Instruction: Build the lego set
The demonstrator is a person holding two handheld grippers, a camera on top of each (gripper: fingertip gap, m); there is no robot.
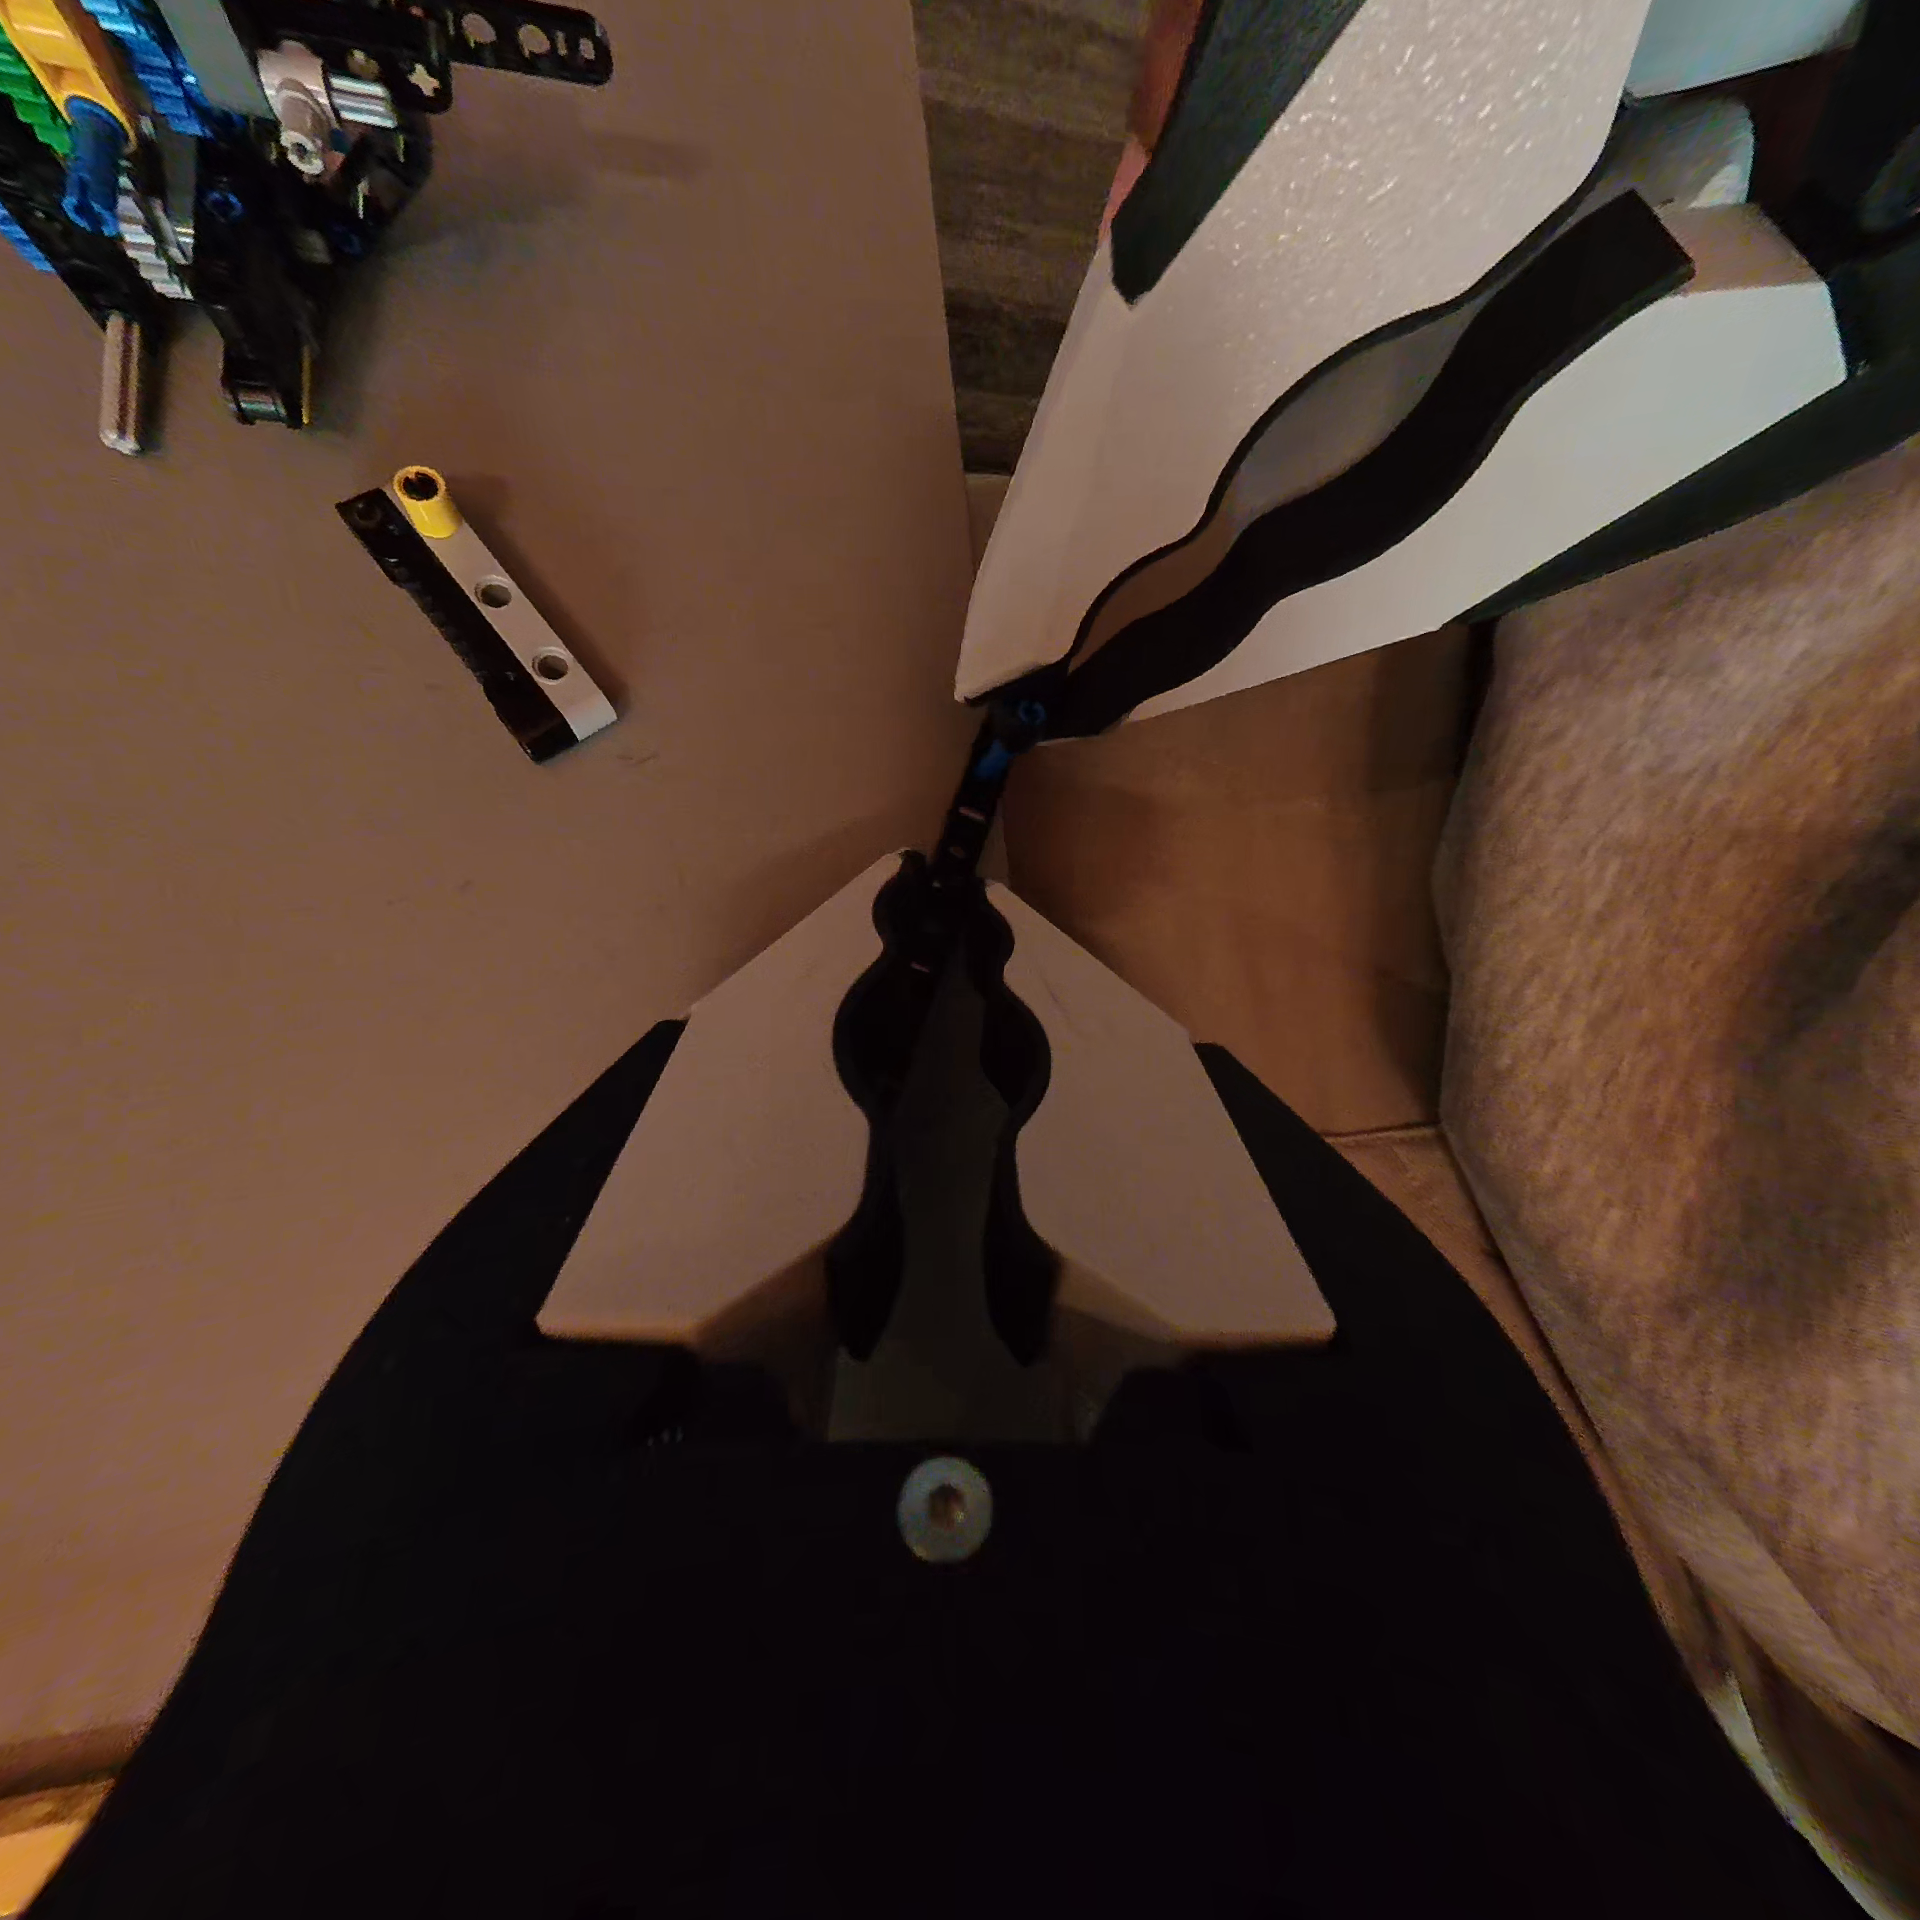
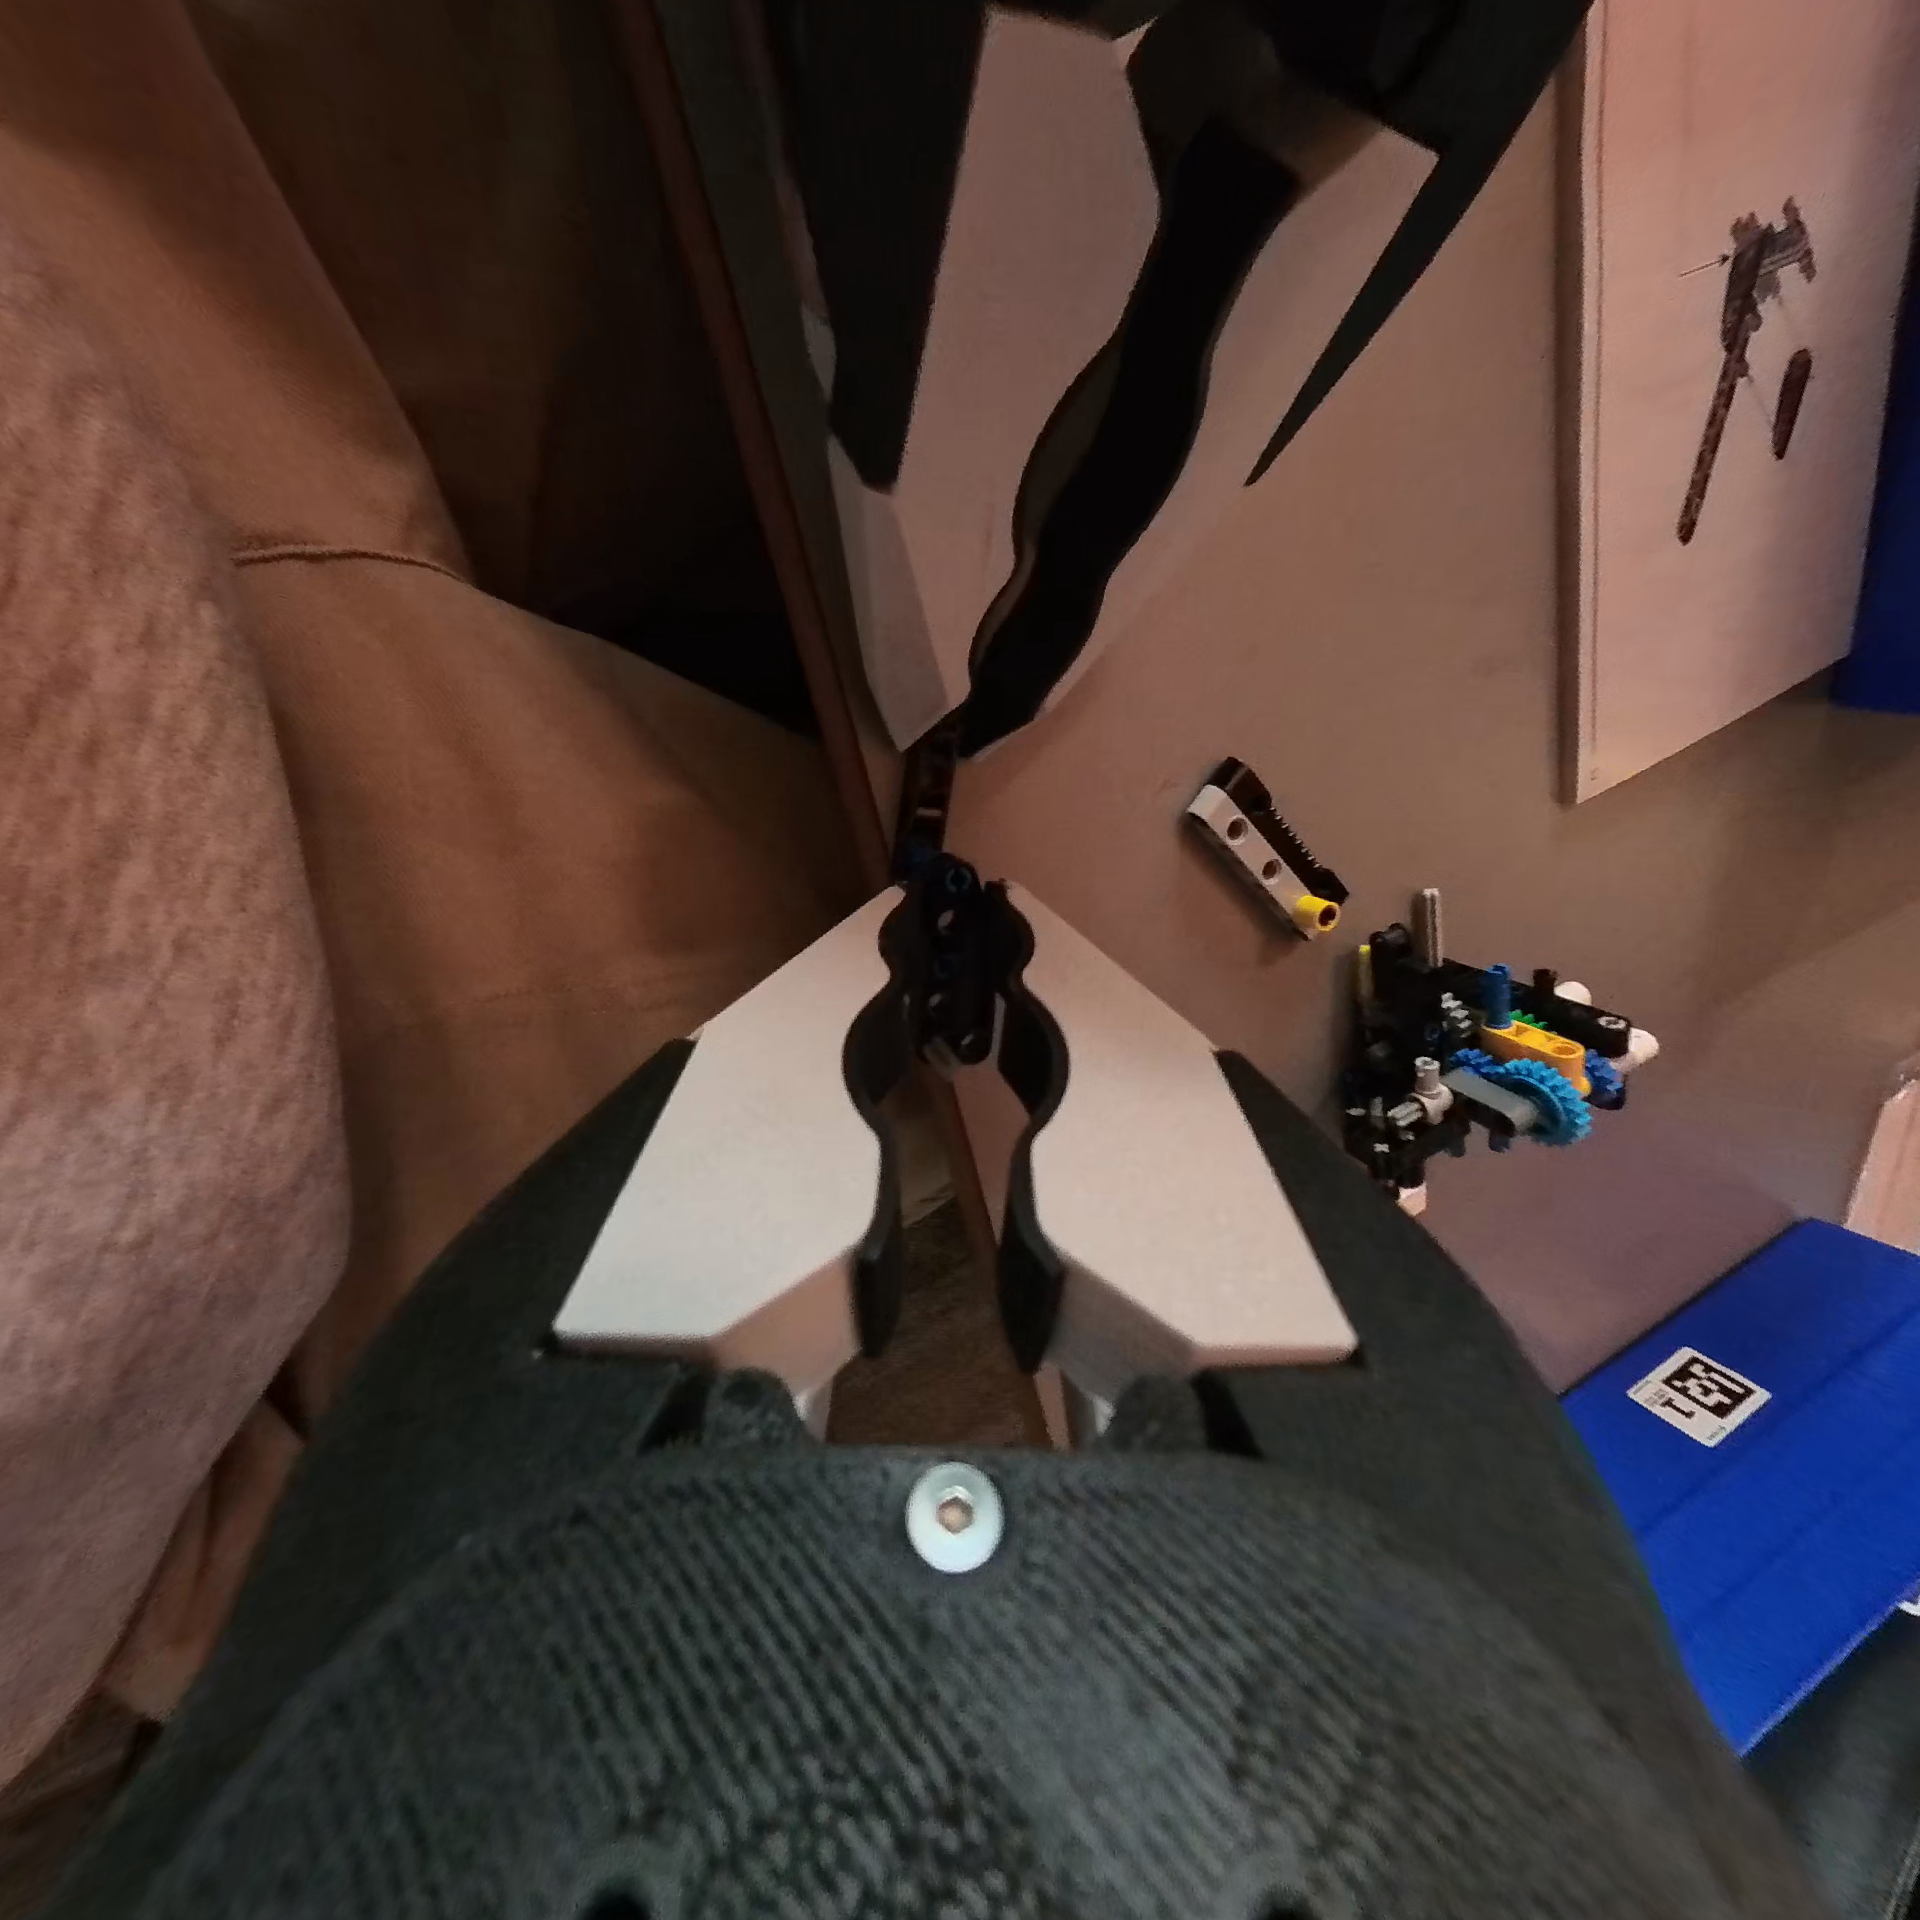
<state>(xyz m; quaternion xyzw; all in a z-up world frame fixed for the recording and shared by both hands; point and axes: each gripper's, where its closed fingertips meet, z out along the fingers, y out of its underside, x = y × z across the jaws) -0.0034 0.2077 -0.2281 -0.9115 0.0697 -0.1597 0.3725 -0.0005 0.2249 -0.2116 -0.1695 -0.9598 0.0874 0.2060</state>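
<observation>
In the left wrist view, a partly built lego model (image 1: 197, 177) lies at about ten o'clock on the smooth brown table (image 1: 675, 364). It has black beams, blue and green toothed gears, a yellow piece and a grey ribbed axle. Just below it, toward nine o'clock, rests a small assembly (image 1: 483, 613) of a flat light-grey beam with round holes, a black toothed bar and a yellow round connector at one end.

In the centre, the left gripper (image 1: 940, 883) has white wedge-shaped fingers with wavy black rubber pads, closed narrow on one end of a thin black beam (image 1: 971, 805). The beam bears a small blue pin (image 1: 1023, 717) and runs toward one o'clock into the right gripper (image 1: 1023, 712), which clamps its other end. At three o'clock there is fuzzy beige fabric (image 1: 1683, 1039).

In the right wrist view, the right gripper (image 2: 951, 904) is closed on a black piece with round holes (image 2: 951, 977). At three o'clock lies a smooth blue folder (image 2: 1745, 1455).
</observation>
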